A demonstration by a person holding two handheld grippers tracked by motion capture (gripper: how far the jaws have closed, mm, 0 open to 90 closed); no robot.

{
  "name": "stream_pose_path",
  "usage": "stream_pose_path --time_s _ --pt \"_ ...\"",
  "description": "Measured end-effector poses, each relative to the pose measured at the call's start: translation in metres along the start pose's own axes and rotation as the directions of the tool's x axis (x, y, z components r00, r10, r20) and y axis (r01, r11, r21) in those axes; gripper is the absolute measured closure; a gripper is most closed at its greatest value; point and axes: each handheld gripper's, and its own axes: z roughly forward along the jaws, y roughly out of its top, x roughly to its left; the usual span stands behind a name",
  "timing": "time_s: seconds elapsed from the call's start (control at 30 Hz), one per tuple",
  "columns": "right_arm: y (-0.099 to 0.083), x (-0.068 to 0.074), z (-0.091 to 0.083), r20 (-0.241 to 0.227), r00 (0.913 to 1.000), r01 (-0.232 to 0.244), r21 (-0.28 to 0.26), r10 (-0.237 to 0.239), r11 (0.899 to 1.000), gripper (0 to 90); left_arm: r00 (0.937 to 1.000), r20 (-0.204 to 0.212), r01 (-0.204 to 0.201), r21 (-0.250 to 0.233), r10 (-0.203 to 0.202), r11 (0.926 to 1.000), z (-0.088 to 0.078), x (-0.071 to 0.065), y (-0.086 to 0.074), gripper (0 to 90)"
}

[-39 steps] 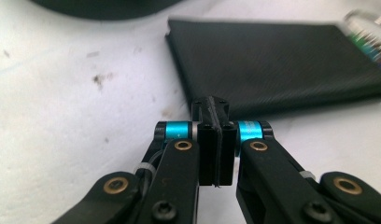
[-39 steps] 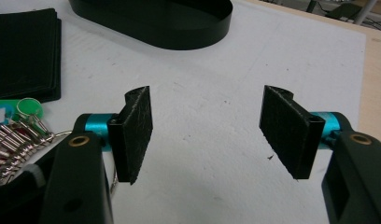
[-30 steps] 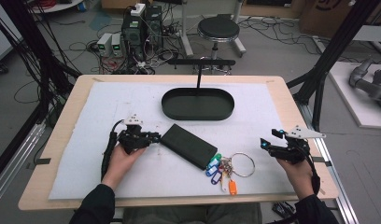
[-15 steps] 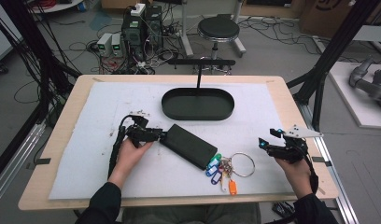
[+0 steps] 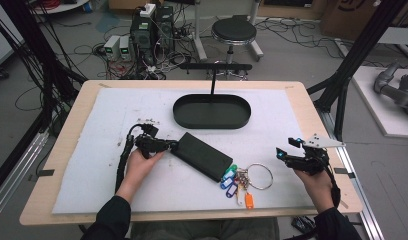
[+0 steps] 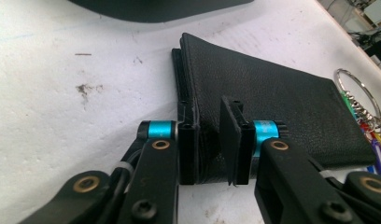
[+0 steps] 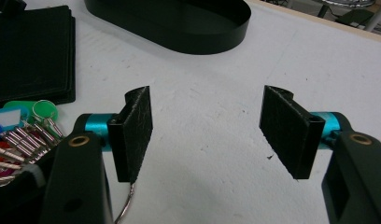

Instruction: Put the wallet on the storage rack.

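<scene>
Open white mat (image 5: pixel 112 120) spreads at nine o'clock of the black oval tray (image 5: pixel 212 111), free for any pass. At six o'clock of the tray, the black wallet (image 5: pixel 202 156) lies slantwise across the middle lane, the left gripper (image 5: pixel 164 146) clamped on its near corner. A bunch of keys (image 5: pixel 242 178) blocks the wallet's four o'clock end. Bare mat separates the keys from the wide-jawed right gripper (image 5: pixel 282 154).

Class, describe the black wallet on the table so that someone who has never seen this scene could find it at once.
On the white mat covering the wooden table, look just in front of the black oval tray. The wallet lies there at a slant, its left end pinched in the left claw. Unlike the colourful key bunch beside it, it is flat, rectangular, grained black leather.
</scene>
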Motion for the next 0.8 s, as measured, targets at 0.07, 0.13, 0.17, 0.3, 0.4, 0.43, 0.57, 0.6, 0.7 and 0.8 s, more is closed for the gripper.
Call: stream_pose_path --time_s 0.07,0.13,0.17,0.3,0.4,0.43,0.57,0.6,0.7,0.8 --pt "0.0 0.0 0.0 0.001 1.0 0.001 -0.001 -0.001 1.0 35.2 0.9999 -0.004 -0.011 -0.003 0.011 0.9999 -0.001 -0.001 0.0 80.5" --pt "0.0 0.001 0.0 -0.005 1.0 -0.003 0.002 0.003 1.0 35.2 0.9999 -0.004 -0.016 -0.007 0.016 0.9998 -0.003 -0.003 0.001 81.5" --pt "0.0 0.001 0.001 -0.005 1.0 -0.002 0.001 0.002 1.0 35.2 0.9998 -0.004 -0.019 -0.009 0.019 0.9998 -0.004 -0.003 0.001 81.7" --pt "0.002 0.005 0.001 -0.013 0.9999 0.006 -0.008 -0.007 1.0 35.2 0.9997 0.02 -0.012 -0.035 0.012 0.9993 -0.009 -0.004 0.002 83.0" --pt "0.004 0.007 0.001 -0.022 0.9997 0.01 -0.016 -0.01 1.0 35.2 0.9994 0.031 -0.011 -0.056 0.013 0.9984 -0.014 -0.007 0.003 83.3" --pt "0.005 0.01 0.002 -0.034 0.9993 0.012 -0.026 -0.013 1.0 35.2 0.9995 0.031 -0.008 -0.061 0.01 0.9981 -0.015 -0.008 0.003 83.4" --pt "0.01 0.022 0.004 -0.069 0.9971 0.027 -0.047 -0.03 0.999 35.2 0.9983 0.056 0.019 -0.077 -0.014 0.9968 -0.02 -0.008 0.004 83.7" --pt "0.01 0.022 0.004 -0.069 0.9971 0.027 -0.047 -0.03 0.999 35.2 0.9982 0.056 0.027 -0.085 -0.022 0.9961 -0.021 -0.009 0.005 83.7" --pt "0.015 0.039 0.01 -0.121 0.9911 0.047 -0.062 -0.054 0.997 35.1 0.998 0.055 0.034 -0.089 -0.03 0.9955 -0.026 -0.011 0.007 83.8" --pt "0.018 0.048 0.014 -0.152 0.9859 0.062 -0.066 -0.071 0.996 34.8 0.9979 0.055 0.041 -0.092 -0.036 0.9949 -0.03 -0.015 0.011 83.9"
